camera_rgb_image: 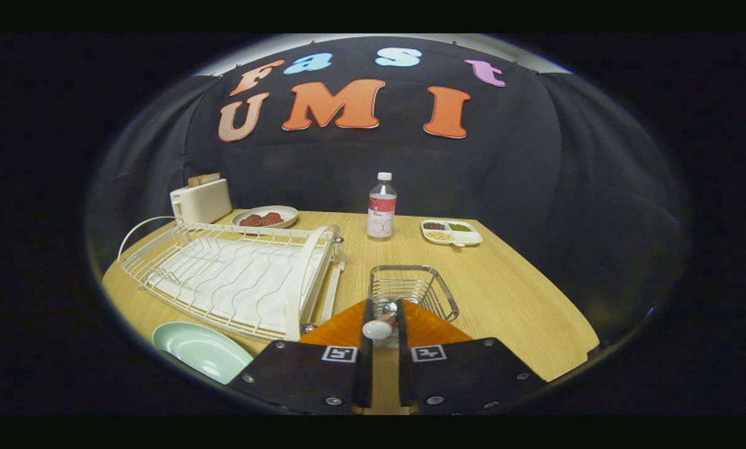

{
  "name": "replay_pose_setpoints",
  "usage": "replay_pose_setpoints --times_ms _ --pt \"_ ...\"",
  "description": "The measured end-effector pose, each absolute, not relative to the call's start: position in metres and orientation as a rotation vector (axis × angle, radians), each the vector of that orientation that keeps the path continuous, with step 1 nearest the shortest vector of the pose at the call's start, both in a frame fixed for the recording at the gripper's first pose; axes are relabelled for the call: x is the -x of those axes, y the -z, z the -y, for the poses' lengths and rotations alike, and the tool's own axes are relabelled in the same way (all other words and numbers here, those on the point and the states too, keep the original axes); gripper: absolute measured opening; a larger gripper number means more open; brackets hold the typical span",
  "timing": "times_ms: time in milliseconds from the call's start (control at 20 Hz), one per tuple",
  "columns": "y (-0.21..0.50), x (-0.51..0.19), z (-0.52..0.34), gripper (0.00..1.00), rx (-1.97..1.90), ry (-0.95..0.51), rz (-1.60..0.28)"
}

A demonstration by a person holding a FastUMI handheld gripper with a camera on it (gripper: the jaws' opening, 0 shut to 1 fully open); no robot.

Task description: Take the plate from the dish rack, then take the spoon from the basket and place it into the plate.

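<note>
Holding one spoon (380, 325) between its two fingers, the gripper (382, 324) stands just over the near end of the basket (413, 290). The jaws are narrow, and both press on the spoon's handle. The spoon has a rounded white end towards the camera, a reddish-brown middle part and a shiny metal part that points into the basket. The fingers are orange wedges on flat black blocks, and each block carries one small square marker and a few screws.

The basket is one small box of thin silver wire, open on top. It rests on the table (510, 293), which has a light wood grain and a smooth surface.

Left of the basket is one rack (236, 277), made of white wire in wavy rows, with a curved white handle over its near side and a white sheet below the wires. No dish stands in it. One plate (201, 349), pale green, round and glossy, lies flat on the table just in front of the rack, left of the fingers.

Far behind are four more things: one cream toaster (201, 201) with bread in its slot, one shallow bowl (265, 217) with two reddish-brown pieces, one clear plastic bottle (382, 207) with a white cap, and one white tray (451, 232) with three compartments, dark, green and yellow.
</note>
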State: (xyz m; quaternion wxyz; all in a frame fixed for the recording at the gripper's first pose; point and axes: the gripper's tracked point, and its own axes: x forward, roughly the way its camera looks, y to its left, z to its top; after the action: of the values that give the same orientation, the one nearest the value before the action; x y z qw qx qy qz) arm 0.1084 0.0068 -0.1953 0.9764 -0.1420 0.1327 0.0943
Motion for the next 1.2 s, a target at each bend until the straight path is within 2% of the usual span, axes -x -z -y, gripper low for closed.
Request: replay_pose_setpoints --times_ms 150,750,1200 --pt "0.195 -0.101 -0.002 0.05 0.285 -0.185 -0.292" --pt "0.124 -0.059 0.002 0.05 0.221 -0.102 -0.207" --pt "0.094 0.026 -0.048 0.05 0.215 -0.169 -0.166"
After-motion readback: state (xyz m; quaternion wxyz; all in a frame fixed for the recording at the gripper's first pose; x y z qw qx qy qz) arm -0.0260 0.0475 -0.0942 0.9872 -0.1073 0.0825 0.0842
